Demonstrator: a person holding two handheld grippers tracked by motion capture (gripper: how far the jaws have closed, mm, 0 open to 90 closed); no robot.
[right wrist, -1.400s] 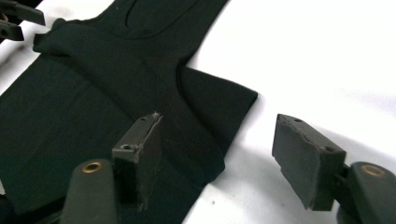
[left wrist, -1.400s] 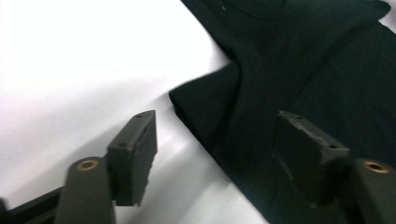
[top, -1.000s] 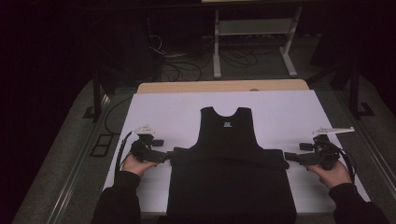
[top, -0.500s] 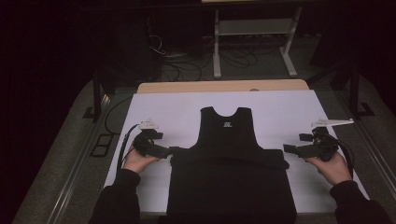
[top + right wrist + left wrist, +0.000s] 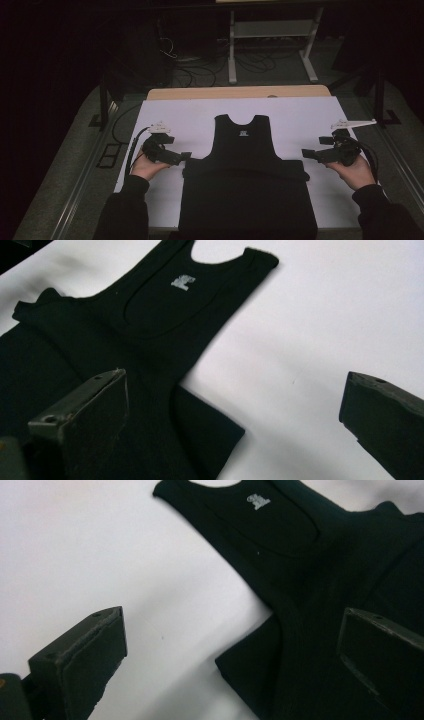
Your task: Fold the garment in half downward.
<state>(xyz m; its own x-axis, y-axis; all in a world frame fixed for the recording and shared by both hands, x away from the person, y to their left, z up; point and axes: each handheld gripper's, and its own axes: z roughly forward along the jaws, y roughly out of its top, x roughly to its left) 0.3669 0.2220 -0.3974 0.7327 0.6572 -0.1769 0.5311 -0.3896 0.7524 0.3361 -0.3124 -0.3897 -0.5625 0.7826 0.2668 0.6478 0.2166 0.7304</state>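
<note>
Black knit fabric nearest me: the tank top [image 5: 247,185] lies flat on the white table cover [image 5: 190,120], hem end at my edge of the table, neck end pointing away. Its lower part is folded up, and the fold edge makes a thick band across the garment between my two hands. A small white label [image 5: 243,133] sits just below the neckline.

My left hand [image 5: 145,167] holds the left gripper [image 5: 181,158] just beside the left end of that fold band, pointing inward at it. In the left gripper view its jaws stand wide apart and released, having just been opening; one hangs over bare white cover, the other over black cloth, and no pad presses anything. The folded corner [image 5: 240,665] lies between them, below.

My right hand [image 5: 356,172] holds the right gripper [image 5: 309,154] near the right end of the band, also pointing inward. Its jaws are spread wide too, gripping nothing; in the right gripper view one hangs over the top and one over the cover, with the folded corner [image 5: 220,435] under the gap.

No containers on the table. Farther off, a strip of tan tabletop [image 5: 240,92] shows beyond the cover, then dark floor with cables [image 5: 190,65] and a white metal stand [image 5: 272,45].
</note>
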